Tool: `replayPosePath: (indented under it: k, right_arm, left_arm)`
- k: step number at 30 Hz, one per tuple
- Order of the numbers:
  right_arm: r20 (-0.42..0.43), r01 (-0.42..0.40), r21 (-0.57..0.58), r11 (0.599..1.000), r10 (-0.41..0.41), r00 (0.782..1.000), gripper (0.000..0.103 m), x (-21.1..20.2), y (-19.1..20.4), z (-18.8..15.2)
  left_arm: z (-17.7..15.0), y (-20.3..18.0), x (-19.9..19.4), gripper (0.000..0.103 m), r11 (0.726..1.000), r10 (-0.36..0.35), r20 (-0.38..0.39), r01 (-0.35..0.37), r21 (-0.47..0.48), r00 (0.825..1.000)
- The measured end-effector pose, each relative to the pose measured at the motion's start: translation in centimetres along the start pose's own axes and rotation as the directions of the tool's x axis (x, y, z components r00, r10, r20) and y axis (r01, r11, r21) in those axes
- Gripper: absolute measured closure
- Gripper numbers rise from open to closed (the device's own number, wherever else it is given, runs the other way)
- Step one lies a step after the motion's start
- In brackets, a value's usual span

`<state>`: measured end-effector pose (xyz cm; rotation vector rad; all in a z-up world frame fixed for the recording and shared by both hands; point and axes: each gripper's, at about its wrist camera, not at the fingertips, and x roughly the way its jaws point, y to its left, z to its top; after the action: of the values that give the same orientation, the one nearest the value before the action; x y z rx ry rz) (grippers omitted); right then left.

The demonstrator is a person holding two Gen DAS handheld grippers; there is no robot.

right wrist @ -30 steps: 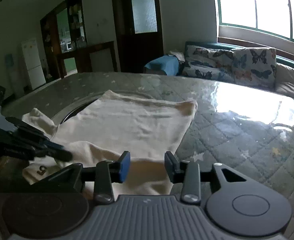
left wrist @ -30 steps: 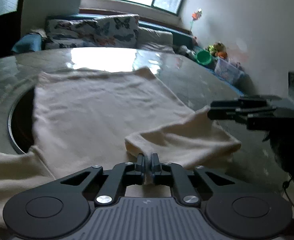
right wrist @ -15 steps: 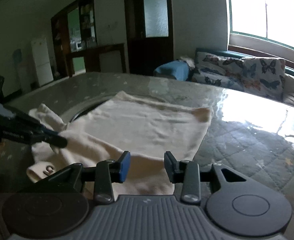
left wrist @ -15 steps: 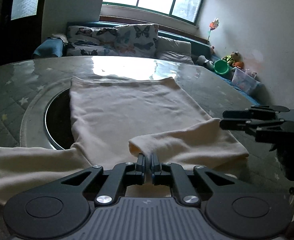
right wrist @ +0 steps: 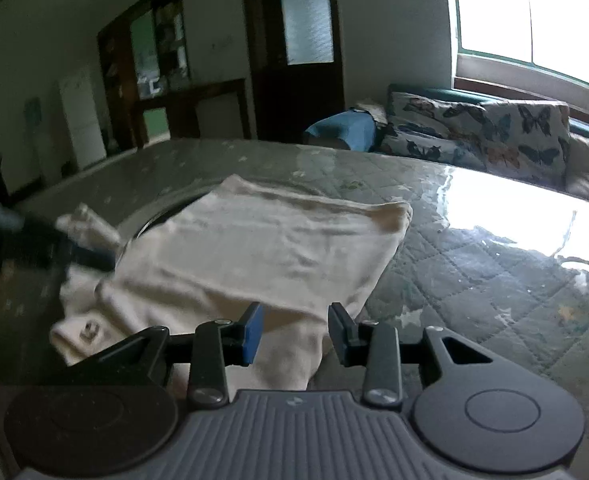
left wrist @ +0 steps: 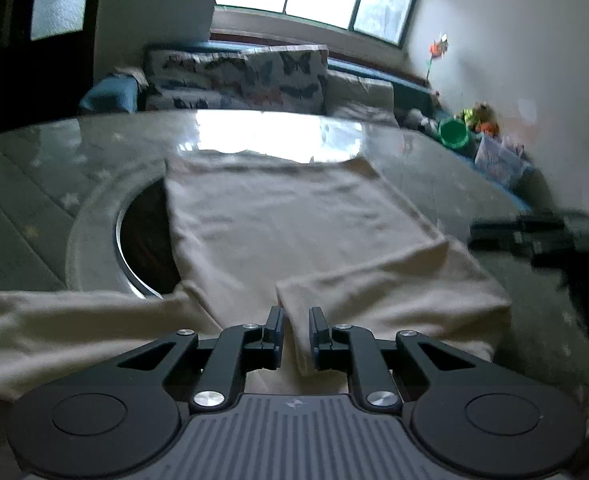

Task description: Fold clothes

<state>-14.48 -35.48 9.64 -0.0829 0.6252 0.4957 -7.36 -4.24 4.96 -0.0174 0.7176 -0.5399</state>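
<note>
Tabletop point(left wrist: 434, 160) garment point(left wrist: 278, 224): left jaws now parted off sleeve point(left wrist: 382, 296); right jaws spread.

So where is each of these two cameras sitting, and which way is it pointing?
Left wrist: on the left gripper, looking along its fingers across the cream garment to the sofa; right gripper at right.
Right wrist: on the right gripper, facing the doorway; left gripper blurred at left.
Shared: garment, table, sofa.
</note>
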Motion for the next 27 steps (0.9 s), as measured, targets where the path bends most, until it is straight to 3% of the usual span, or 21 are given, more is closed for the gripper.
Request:
replayPosePath:
  k: [4,10,14,18,23,27]
  right_arm:
    - [-0.023,-0.014,-0.064,0.998,0.012,1.000,0.068,-0.7,1.6,-1.2]
    - [-0.072,-0.013,-0.074,0.997,0.008,0.997,0.072,-0.1,2.6,-3.0]
    - [-0.060,-0.022,-0.085,0.996,0.017,0.998,0.072,-0.6,2.6,-2.3]
    - [-0.015,-0.016,-0.097,0.995,0.014,1.000,0.071,-0.8,2.3,-0.8]
    - [-0.018,-0.038,-0.094,0.995,0.037,0.999,0.071,1.6,2.4,0.1]
    - [-0.040,-0.061,-0.115,0.991,0.057,0.998,0.069,3.0,3.0,0.1]
  left_arm:
    - [1.0,-0.7,-0.6,0.088,0.999,-0.039,0.057,0.038,0.012,0.998]
    - [0.4,-3.6,2.5,0.089,0.991,-0.115,-0.014,0.115,0.064,0.993]
    - [-0.6,-3.8,3.8,0.089,0.993,-0.085,-0.062,0.089,0.080,0.995]
    - [-1.2,-3.1,3.0,0.088,0.995,-0.079,-0.043,0.081,0.049,0.996]
    - [-1.9,-1.3,0.6,0.088,0.999,0.003,0.020,-0.002,-0.037,1.000]
    - [-2.3,1.8,-2.0,0.087,0.977,0.169,0.061,-0.159,-0.145,0.984]
